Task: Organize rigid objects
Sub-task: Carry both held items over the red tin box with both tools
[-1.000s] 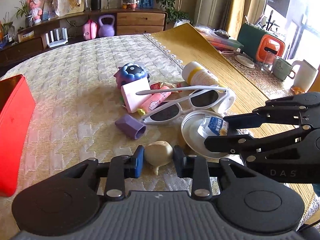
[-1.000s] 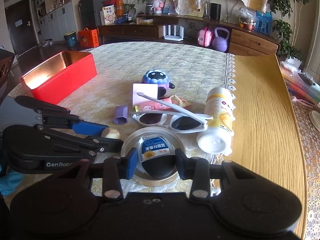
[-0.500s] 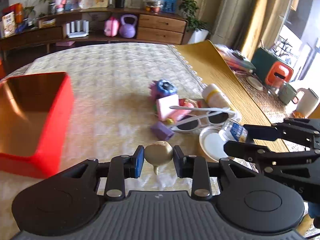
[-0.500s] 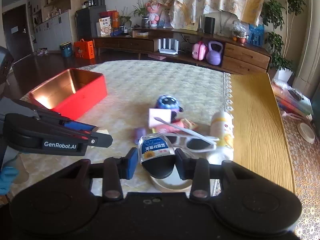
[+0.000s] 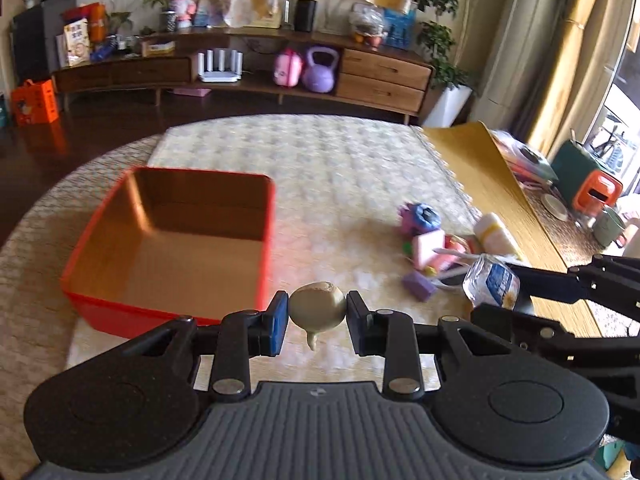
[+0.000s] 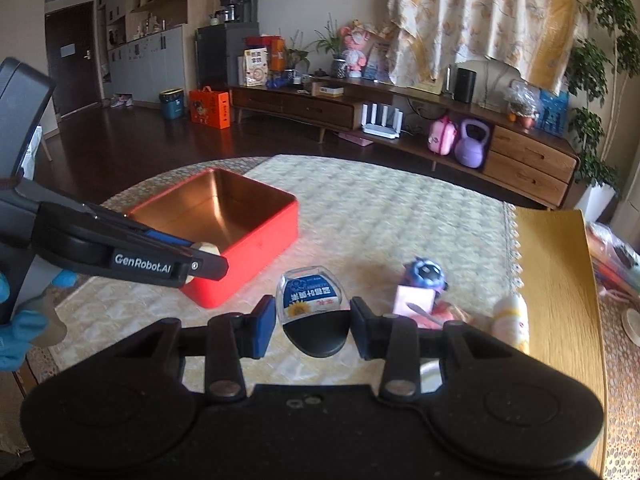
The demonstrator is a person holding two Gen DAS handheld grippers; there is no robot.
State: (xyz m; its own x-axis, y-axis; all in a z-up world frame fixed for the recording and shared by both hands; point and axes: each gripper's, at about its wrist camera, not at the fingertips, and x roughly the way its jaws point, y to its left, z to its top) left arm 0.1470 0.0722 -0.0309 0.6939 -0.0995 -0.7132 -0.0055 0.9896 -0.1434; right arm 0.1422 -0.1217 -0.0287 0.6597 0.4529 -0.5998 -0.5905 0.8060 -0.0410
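Fingers of left gripper (image 5: 317, 322) clench a beige garlic-shaped toy (image 5: 317, 307), right gripper (image 6: 313, 326) a small labelled container (image 6: 312, 300); carry both level over the red tin (image 5: 176, 240), release low

It is a home living room: a long wooden sideboard (image 6: 400, 120) holds plants, a plush doll (image 6: 354, 50) and a router, with curtains (image 6: 480, 20) behind and a cloth-covered dining table (image 5: 320, 160).

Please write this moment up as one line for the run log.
left gripper: shut on beige onion-shaped object | right gripper: shut on clear container with blue label | red box: empty | both items off table
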